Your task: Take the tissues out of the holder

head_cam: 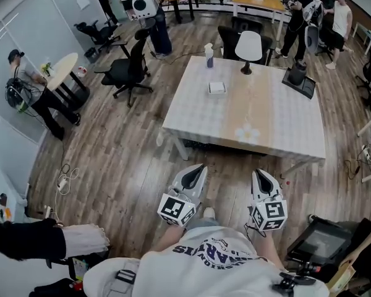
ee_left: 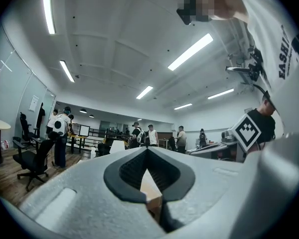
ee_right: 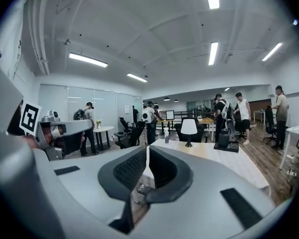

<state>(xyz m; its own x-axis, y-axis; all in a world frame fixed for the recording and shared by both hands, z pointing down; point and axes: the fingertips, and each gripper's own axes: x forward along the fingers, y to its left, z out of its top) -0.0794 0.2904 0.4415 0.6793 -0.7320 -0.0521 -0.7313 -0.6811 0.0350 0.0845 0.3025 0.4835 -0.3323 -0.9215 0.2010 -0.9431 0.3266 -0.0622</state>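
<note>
The tissue holder [head_cam: 217, 88], a small white square box, lies on the pale table [head_cam: 284, 129] well ahead of me, toward its far left part. Both grippers hang close to my body, short of the table's near edge. My left gripper [head_cam: 198, 169] is shut with nothing in it; in the left gripper view its tips [ee_left: 147, 151] meet and point out into the room. My right gripper [head_cam: 260, 174] is also shut and empty, and its tips [ee_right: 147, 149] point at the table [ee_right: 224, 158]. The jaws hide the holder in both gripper views.
On the table stand a white lamp [head_cam: 248, 47], a spray bottle [head_cam: 209, 55] and a black device [head_cam: 298, 79]. Black office chairs [head_cam: 128, 70] stand left of the table and behind it. Several people stand at the back. A black cart [head_cam: 324, 240] is at my right.
</note>
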